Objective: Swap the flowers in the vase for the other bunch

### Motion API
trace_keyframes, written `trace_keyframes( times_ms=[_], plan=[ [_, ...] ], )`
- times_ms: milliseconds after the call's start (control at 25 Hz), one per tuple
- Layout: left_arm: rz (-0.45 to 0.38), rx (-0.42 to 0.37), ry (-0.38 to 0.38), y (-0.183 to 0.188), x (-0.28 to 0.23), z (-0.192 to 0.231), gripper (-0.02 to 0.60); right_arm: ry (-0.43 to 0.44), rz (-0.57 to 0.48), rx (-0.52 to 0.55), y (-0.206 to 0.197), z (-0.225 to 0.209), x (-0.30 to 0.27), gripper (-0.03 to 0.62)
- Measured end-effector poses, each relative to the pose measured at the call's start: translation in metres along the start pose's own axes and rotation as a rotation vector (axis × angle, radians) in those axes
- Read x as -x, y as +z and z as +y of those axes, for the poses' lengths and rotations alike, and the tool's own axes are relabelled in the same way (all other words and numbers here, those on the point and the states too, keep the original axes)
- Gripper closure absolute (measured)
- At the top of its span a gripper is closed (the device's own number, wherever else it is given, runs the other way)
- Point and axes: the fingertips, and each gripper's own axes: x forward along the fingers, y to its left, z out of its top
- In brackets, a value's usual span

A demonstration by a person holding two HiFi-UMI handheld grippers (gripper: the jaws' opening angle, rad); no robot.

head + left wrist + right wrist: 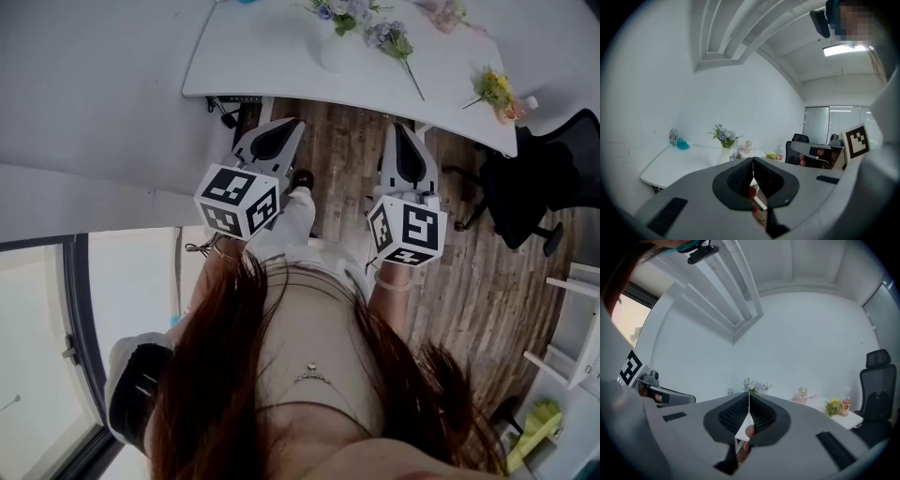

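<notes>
The swap has not begun. This looks like the approach, since both grippers hang over the wooden floor (pixel 345 155), short of the table's (pixel 272 70) near edge. The white vase (pixel 332 49) stands toward the far edge with bluish flowers (pixel 339 11) in it. A loose bluish bunch (pixel 394 39) lies just beside it, and a yellow bunch (pixel 494 89) sits near the right corner (which of the two is the replacement, I cannot tell). The left gripper (pixel 281 127) and right gripper (pixel 401 129) are side by side, pointing roughly level at the table, each with jaws pressed together on nothing. Next, the person likely needs to get closer, part one gripper's jaws and take the stems in the vase.
</notes>
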Motion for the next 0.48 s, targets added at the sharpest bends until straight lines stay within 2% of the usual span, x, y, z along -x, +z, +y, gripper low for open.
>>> trace_keyframes(
  times_ms=[480],
  plan=[
    [0.015,-0.003,-0.029,0.013,-0.056,0.026,0.577,0.004,0.027,0.007,-0.003,-0.026,-0.056,0.566]
  ],
)
